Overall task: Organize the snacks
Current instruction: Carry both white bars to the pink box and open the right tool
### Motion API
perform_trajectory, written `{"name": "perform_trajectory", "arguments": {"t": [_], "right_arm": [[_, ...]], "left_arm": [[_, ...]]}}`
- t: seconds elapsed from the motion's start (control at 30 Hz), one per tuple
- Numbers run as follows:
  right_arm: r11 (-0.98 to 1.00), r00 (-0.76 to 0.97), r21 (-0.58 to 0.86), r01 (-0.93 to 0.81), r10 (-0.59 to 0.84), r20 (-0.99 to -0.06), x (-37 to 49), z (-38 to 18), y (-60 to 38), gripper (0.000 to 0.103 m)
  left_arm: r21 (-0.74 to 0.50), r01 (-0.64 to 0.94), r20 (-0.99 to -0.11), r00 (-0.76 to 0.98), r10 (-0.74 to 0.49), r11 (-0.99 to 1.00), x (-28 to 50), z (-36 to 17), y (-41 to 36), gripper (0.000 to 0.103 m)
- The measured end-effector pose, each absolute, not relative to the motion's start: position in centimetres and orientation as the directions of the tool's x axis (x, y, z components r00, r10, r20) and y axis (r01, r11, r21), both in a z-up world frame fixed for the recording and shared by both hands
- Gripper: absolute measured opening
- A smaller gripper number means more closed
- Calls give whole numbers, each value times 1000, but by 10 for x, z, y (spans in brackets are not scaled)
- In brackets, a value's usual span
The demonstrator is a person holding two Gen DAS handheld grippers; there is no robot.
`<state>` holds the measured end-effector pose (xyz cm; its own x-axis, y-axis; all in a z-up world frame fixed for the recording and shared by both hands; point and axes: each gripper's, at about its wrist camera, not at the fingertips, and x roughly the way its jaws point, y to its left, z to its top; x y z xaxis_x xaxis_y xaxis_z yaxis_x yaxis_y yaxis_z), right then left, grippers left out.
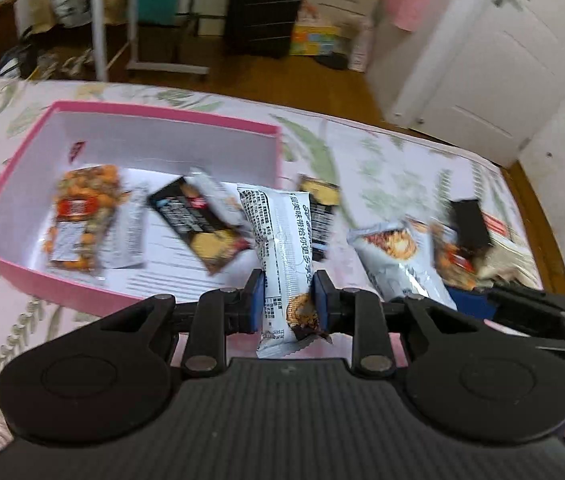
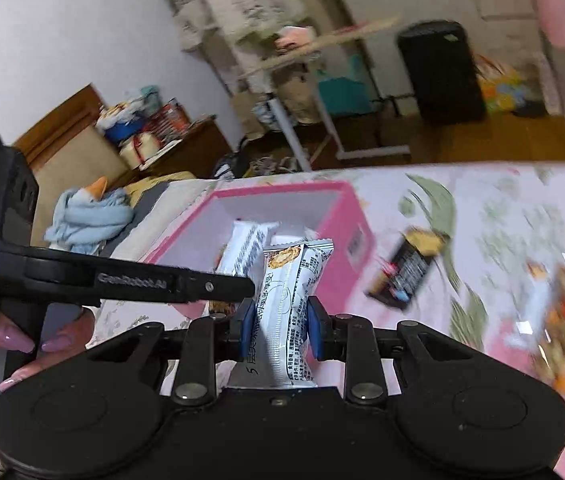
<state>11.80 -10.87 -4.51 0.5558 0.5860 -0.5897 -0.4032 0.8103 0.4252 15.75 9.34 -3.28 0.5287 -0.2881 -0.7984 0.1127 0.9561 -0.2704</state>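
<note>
My left gripper (image 1: 287,300) is shut on a white snack packet (image 1: 282,240) that sticks up between its blue pads, above the near right corner of the pink box (image 1: 10,208). Inside the box lie an orange nut bag (image 1: 82,216), a silver packet (image 1: 130,232) and a black cracker packet (image 1: 202,224). My right gripper (image 2: 280,328) is shut on another white snack packet (image 2: 290,300), held in front of the pink box (image 2: 358,240). The left gripper's arm (image 2: 142,280) crosses the right wrist view, with a hand (image 2: 42,336) on its handle.
On the floral bedspread (image 1: 382,168) right of the box lie a black packet (image 1: 322,208), a silver packet (image 1: 394,256) and a heap of mixed snacks (image 1: 462,240). A black packet (image 2: 410,268) lies beside the box in the right wrist view. Beyond the bed stand a suitcase (image 1: 266,8) and a door (image 1: 482,60).
</note>
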Motion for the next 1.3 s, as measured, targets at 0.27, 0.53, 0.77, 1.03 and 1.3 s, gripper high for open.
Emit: {"name": "perform_trajectory", "arguments": {"t": [0.27, 0.53, 0.77, 1.03, 1.3], "right_arm": [[797, 501, 335, -503, 585, -638, 172, -58, -45, 31], [790, 455, 254, -557, 547, -703, 192, -87, -6, 32], [802, 500, 158, -576, 499, -708, 184, -87, -1, 42], [797, 509, 310, -518, 578, -638, 140, -53, -68, 42], [893, 644, 292, -343, 449, -619, 79, -40, -150, 48]], "left_arm": [[-255, -47, -838, 510, -196, 966, 201, -67, 135, 25], [-311, -110, -861, 454, -231, 944, 227, -110, 162, 25], [-245, -119, -860, 486, -159, 962, 224, -113, 158, 47], [-240, -38, -834, 520, -186, 970, 196, -77, 153, 49], [-294, 107, -802, 514, -306, 950, 160, -46, 115, 50]]}}
